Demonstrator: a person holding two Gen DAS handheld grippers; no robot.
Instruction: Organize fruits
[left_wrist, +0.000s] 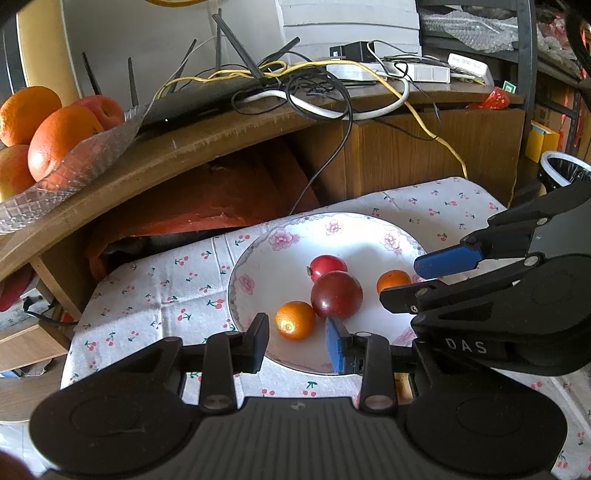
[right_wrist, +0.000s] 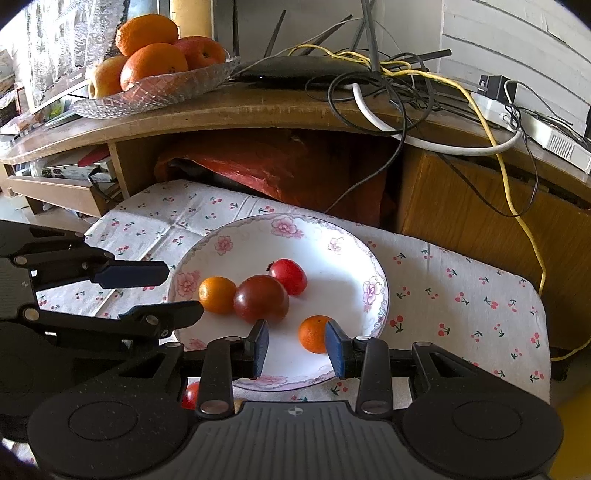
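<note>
A white flowered plate (left_wrist: 258, 251) (right_wrist: 373, 266) on a cherry-print cloth holds a dark red plum (left_wrist: 336, 294) (right_wrist: 260, 298), a bright red fruit (left_wrist: 327, 266) (right_wrist: 289, 276) and two small oranges. My left gripper (left_wrist: 297, 343) (right_wrist: 181, 291) is open at the plate's rim, and one small orange (left_wrist: 294, 319) (right_wrist: 217, 294) lies just beyond its fingertips. My right gripper (right_wrist: 297, 347) (left_wrist: 417, 280) is open too; the other small orange (right_wrist: 312, 333) (left_wrist: 393, 281) sits by its right fingertip, partly hidden by it. Neither gripper holds anything.
A cut-glass dish (left_wrist: 55, 177) (right_wrist: 155, 92) of big oranges and apples stands on a wooden shelf above, beside a router (right_wrist: 303, 70) and tangled cables. A small red fruit (right_wrist: 191, 394) lies on the cloth (right_wrist: 461, 295) under my right gripper. A red bag (right_wrist: 295, 166) fills the space behind the plate.
</note>
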